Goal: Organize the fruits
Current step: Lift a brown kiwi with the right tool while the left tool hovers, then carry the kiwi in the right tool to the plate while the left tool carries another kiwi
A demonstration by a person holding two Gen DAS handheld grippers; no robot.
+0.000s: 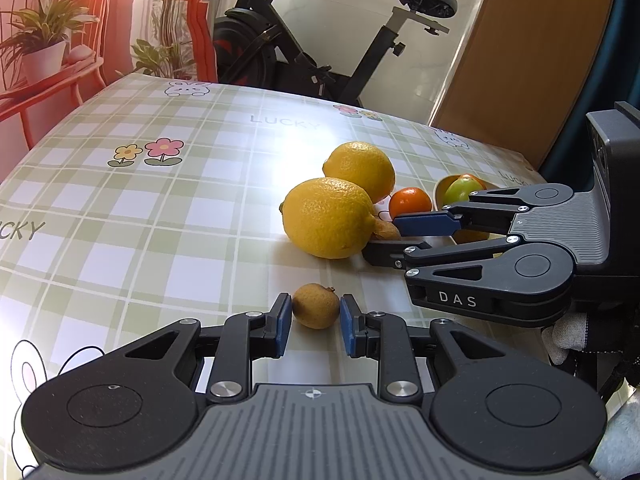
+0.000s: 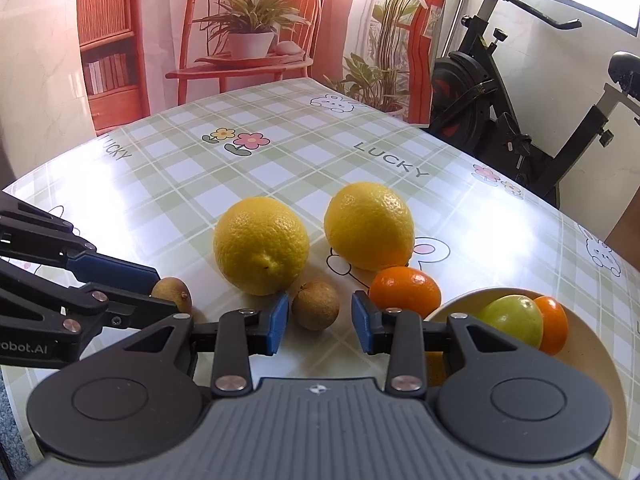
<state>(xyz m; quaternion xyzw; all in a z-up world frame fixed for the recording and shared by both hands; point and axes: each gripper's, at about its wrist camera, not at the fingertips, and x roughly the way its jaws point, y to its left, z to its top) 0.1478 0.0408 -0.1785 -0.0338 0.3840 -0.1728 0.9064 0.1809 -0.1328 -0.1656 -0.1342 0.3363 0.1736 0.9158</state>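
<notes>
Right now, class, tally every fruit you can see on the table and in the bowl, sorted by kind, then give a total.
Lemons: 2
Longans: 2
Small oranges: 2
Green apple: 1
Total: 7

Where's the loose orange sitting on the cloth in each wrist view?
Left wrist: orange, right of centre, behind the right gripper's blue pad, beside the bowl.
Right wrist: orange, just right of centre, touching the bowl.
Shared landmark: the two lemons.
</notes>
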